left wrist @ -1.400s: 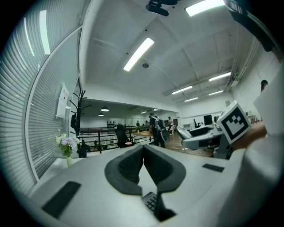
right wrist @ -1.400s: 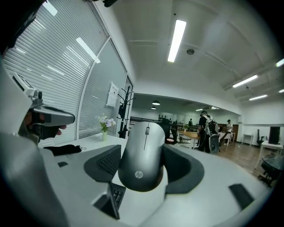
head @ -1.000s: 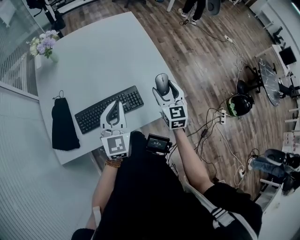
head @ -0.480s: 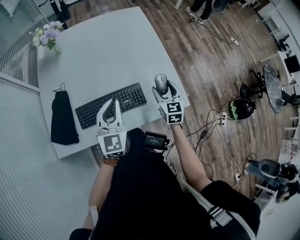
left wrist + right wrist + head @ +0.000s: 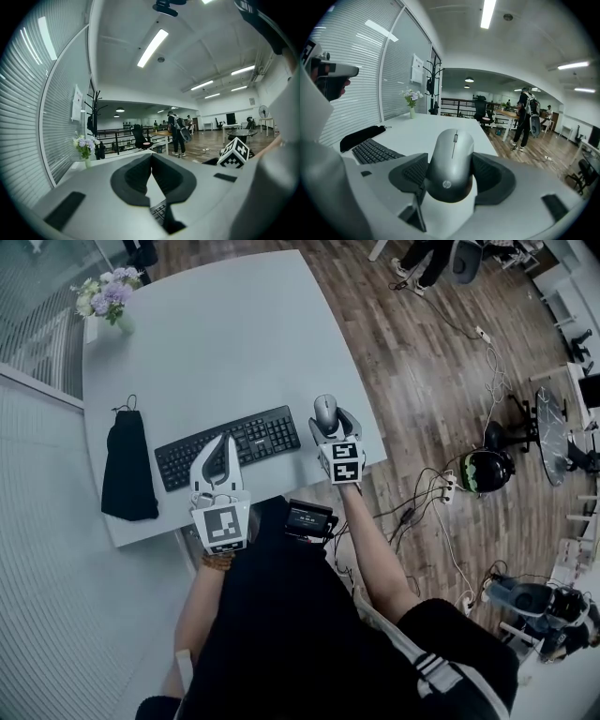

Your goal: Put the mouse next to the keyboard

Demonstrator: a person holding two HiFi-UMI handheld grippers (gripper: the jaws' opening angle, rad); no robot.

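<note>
The right tool [image 5: 332,424] has its jaws drawn narrow on the grey mouse [image 5: 453,161], with a dark pad pressed to each flank of it. In the head view the mouse sits over the desk [image 5: 216,352] near its right edge, at about 3 o'clock from the black keyboard [image 5: 239,446] and a little apart from it. Whether it rests on the desk or is lifted clear, I cannot tell.

The left tool [image 5: 226,444] has its jaws closed with nothing between them, the pad tips meeting. It sits at the keyboard's near edge, at about 6 o'clock, and a few keys show under the pads in the left gripper view.

A black pouch [image 5: 128,465] lies at 9 o'clock from the keyboard. A vase of flowers [image 5: 108,301] stands at the desk's far corner, at about 11 o'clock.
</note>
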